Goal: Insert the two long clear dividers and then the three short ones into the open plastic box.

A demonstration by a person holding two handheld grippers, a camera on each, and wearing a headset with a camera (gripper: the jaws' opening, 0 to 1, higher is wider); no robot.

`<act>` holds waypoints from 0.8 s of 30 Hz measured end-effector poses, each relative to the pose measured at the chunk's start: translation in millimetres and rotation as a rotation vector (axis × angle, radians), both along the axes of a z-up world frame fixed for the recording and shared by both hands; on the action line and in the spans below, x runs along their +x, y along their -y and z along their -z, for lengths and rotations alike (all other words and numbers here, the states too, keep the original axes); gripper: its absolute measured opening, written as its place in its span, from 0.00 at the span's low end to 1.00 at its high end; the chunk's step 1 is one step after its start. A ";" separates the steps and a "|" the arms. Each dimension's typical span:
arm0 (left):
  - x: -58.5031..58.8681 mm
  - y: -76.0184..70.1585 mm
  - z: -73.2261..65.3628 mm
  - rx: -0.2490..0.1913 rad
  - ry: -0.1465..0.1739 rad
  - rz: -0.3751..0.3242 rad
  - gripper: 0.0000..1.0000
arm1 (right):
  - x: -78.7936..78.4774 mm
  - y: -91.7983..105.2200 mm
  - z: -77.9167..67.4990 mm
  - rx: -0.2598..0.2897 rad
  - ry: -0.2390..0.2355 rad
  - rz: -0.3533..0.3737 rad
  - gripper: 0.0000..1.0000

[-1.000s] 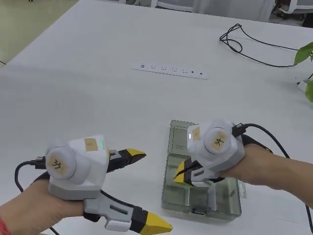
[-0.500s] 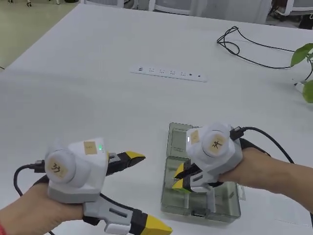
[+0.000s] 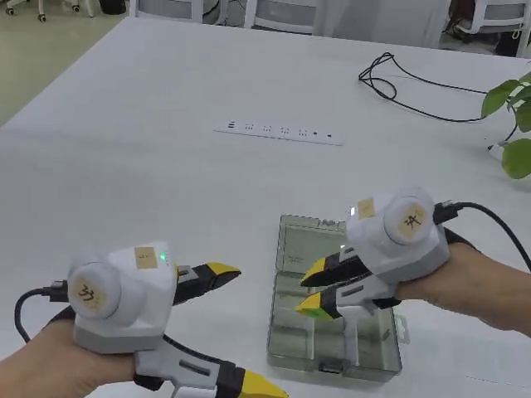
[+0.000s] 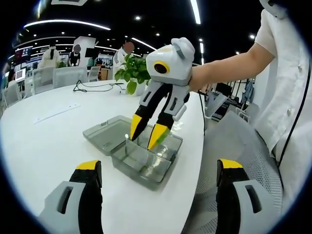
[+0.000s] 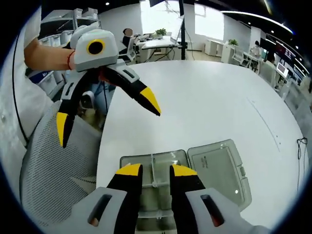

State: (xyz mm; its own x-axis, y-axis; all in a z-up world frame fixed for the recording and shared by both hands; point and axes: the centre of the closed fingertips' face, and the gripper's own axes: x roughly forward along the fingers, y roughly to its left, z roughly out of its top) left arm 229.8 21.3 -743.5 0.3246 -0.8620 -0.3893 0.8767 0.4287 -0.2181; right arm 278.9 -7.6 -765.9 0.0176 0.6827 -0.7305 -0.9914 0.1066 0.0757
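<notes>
white surface (image 3: 149, 108) carries a power strip (image 3: 278, 132) and a looped black cable (image 3: 406, 83) at its far side, with the open plastic box (image 3: 282, 344) near the front edge, lid laid flat on the far side. left hand-held gripper (image 3: 249, 330) hangs just beside the box, jaws spread wide and holding nothing. right hand-held gripper (image 3: 305, 292) is over the box, jaws nearly together above an upright clear divider (image 4: 139, 148) inside it; whether they pinch it i cannot tell.

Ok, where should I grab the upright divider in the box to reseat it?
Pinch the divider by its top edge, straight from above, with the right gripper, jaws across its thin faces. It stands on edge inside the box, so the walls likely block a sideways approach.
</notes>
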 end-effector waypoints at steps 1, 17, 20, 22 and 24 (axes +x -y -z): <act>0.2 -0.3 0.0 0.001 0.000 -0.001 1.00 | 0.7 2.4 -2.2 0.005 -0.002 0.007 0.25; 2.1 -1.0 -2.6 0.005 0.004 -0.006 1.00 | 0.6 75.2 -13.0 -0.011 -0.003 0.067 0.41; 1.8 -0.8 -2.6 0.006 0.004 -0.005 1.00 | -2.5 87.5 -13.7 -0.021 -0.006 0.072 0.44; 1.3 -0.7 -2.2 0.008 0.004 -0.002 1.00 | -4.1 96.9 -12.5 -0.038 -0.003 0.073 0.45; 1.5 -0.6 -2.4 0.008 0.004 -0.001 1.00 | -5.8 104.8 -11.9 -0.043 -0.006 0.074 0.47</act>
